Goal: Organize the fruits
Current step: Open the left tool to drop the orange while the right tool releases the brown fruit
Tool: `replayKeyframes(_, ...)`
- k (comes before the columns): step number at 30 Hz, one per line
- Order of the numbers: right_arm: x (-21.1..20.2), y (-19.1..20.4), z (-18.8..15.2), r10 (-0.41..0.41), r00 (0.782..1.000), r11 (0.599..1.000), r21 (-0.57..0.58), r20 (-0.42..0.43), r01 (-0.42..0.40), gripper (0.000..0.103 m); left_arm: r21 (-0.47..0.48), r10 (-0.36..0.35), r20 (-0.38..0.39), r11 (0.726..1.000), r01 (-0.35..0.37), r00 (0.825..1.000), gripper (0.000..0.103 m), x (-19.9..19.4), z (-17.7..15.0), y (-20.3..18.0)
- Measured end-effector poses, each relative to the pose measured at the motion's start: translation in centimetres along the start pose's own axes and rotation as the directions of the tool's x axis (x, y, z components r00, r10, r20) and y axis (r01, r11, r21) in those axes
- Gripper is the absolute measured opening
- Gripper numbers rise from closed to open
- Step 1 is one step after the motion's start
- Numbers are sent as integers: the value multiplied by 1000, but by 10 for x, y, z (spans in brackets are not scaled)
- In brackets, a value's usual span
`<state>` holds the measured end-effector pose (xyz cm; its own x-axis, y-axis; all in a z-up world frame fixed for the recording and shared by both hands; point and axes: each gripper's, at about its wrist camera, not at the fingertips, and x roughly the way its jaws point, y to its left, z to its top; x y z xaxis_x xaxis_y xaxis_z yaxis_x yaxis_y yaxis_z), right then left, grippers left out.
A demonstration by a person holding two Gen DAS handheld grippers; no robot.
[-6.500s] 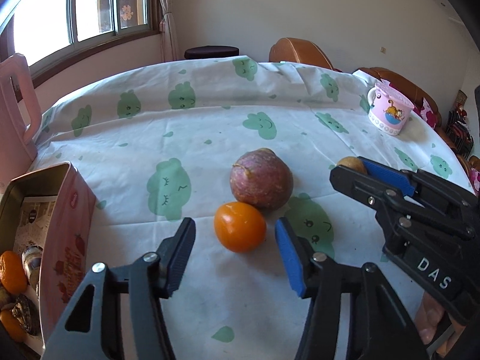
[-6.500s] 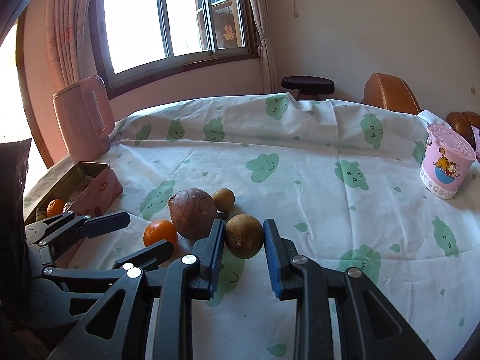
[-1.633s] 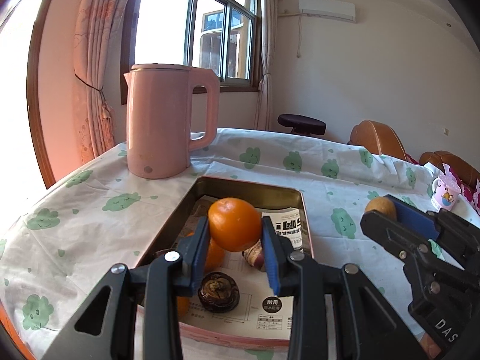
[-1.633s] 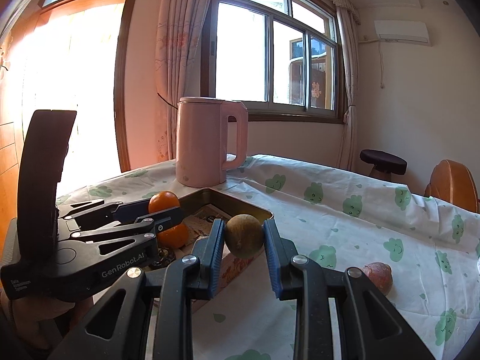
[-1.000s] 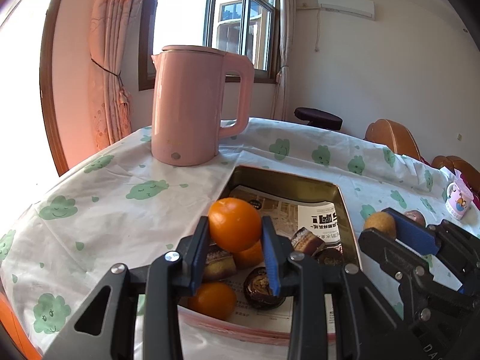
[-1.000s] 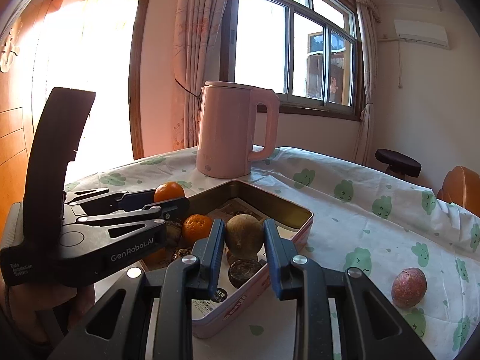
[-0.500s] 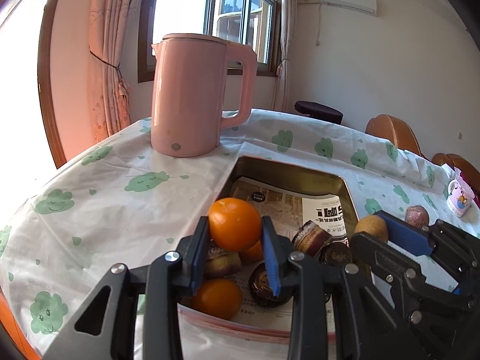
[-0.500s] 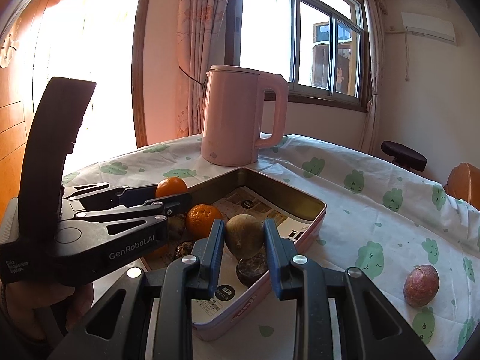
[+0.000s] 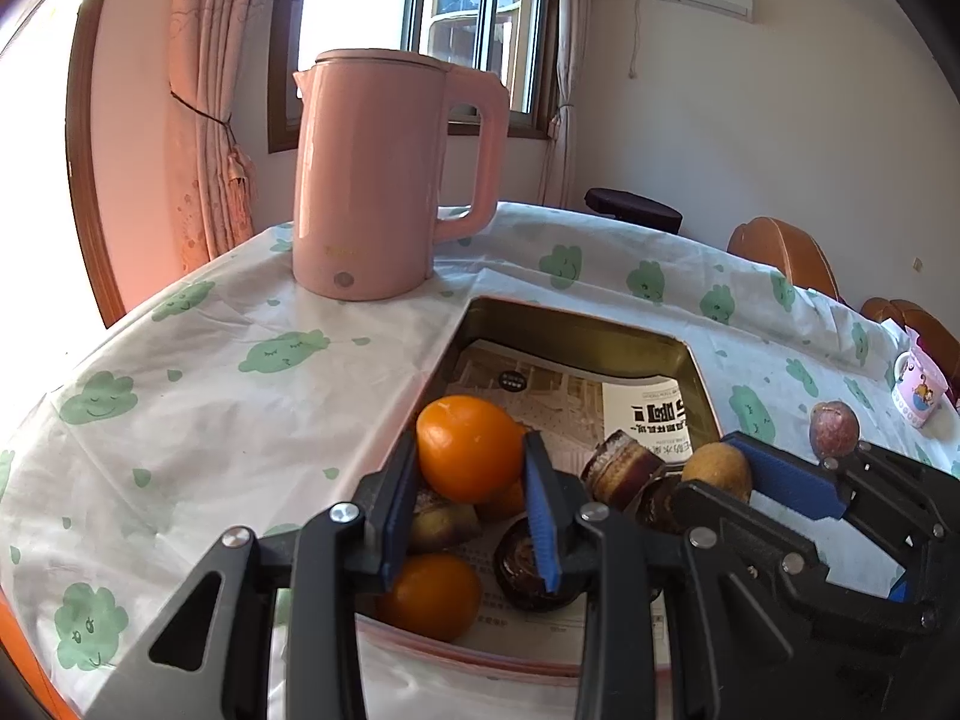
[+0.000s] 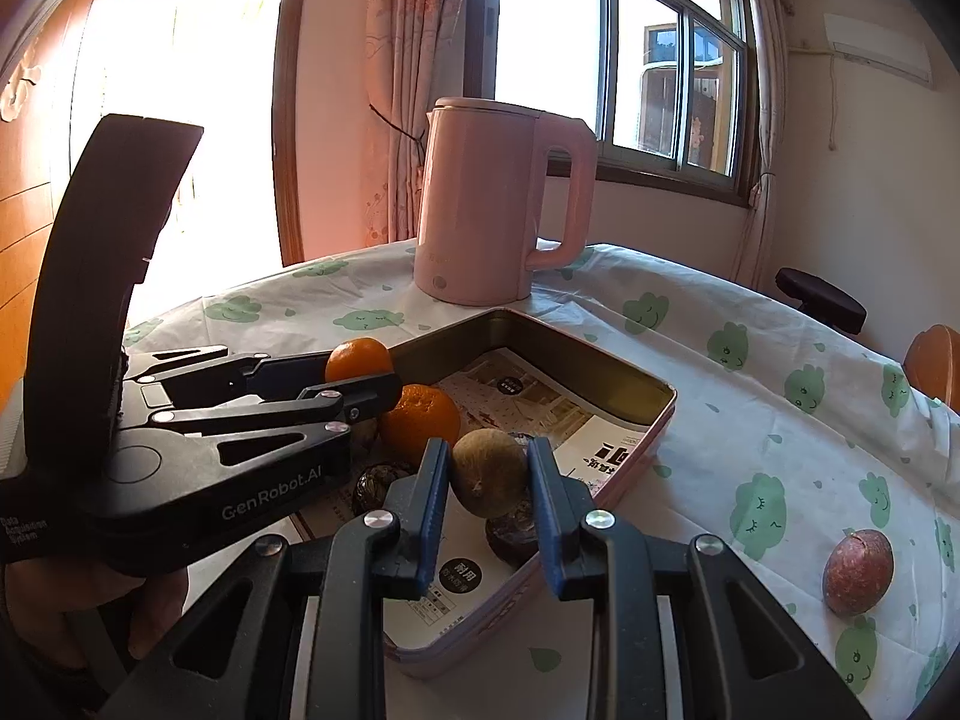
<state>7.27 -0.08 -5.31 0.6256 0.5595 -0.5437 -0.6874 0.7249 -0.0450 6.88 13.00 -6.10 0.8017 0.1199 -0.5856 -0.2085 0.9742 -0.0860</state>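
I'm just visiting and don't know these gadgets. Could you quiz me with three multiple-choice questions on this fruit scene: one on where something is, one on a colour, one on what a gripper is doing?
1. Where does the purple-red fruit lie?
A. inside the tin
B. on the tablecloth, outside the tin
C. on top of the kettle

2. What colour is the kettle?
A. pink
B. green
C. black

3. What is the left gripper doing?
A. lying open on the cloth
B. clamped on an orange above the tin
C. gripping the kettle handle

Answers:
1. B: it sits alone on the cloud-print tablecloth, to the right of the tin.
2. A: its body, lid and handle are all pink.
3. B: the orange is pinched between the blue pads over the tin, while the right gripper holds a brown fruit.
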Motion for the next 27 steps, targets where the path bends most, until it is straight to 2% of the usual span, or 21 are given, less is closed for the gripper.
replayKeyframes(7, 4, -1, 0, 12, 1000, 1000, 0, -22, -12, 29, 6, 14, -5, 1000, -14, 1000, 37, 1, 0, -1)
replayKeyframes(12, 5, -3, 0, 12, 999, 1000, 10, -30, -11, 38, 0, 14, -1, 1000, -14, 1000, 40, 0, 0, 1)
replayKeyframes(14, 5, -5, 0, 12, 1000, 1000, 20, -27, -12, 41, -1, 18, 7, 1000, -18, 1000, 44, -2, 0, 0)
replayKeyframes(16, 3, -7, 0, 8, 1000, 999, 32, -17, -7, 44, -9, 25, 18, 1000, -25, 1000, 58, -3, 0, 2)
replayKeyframes(19, -2, -13, -2, -1, 1000, 998, 66, -3, 1, 56, -17, 22, 36, 1000, -21, 999, 72, -8, 0, 2)
replayKeyframes(20, -4, -16, -3, -3, 1000, 997, 80, 3, 3, 63, -14, 18, 41, 1000, -18, 999, 73, -10, 0, 1)
replayKeyframes(22, -10, -22, -5, -11, 1000, 995, 102, 17, 9, 68, -5, 14, 48, 1000, -14, 999, 76, -12, 0, -3)
replayKeyframes(27, -23, -27, -11, -48, 998, 996, 74, 28, 46, 69, 13, -2, 54, 1000, 2, 999, 78, -17, 2, -15)
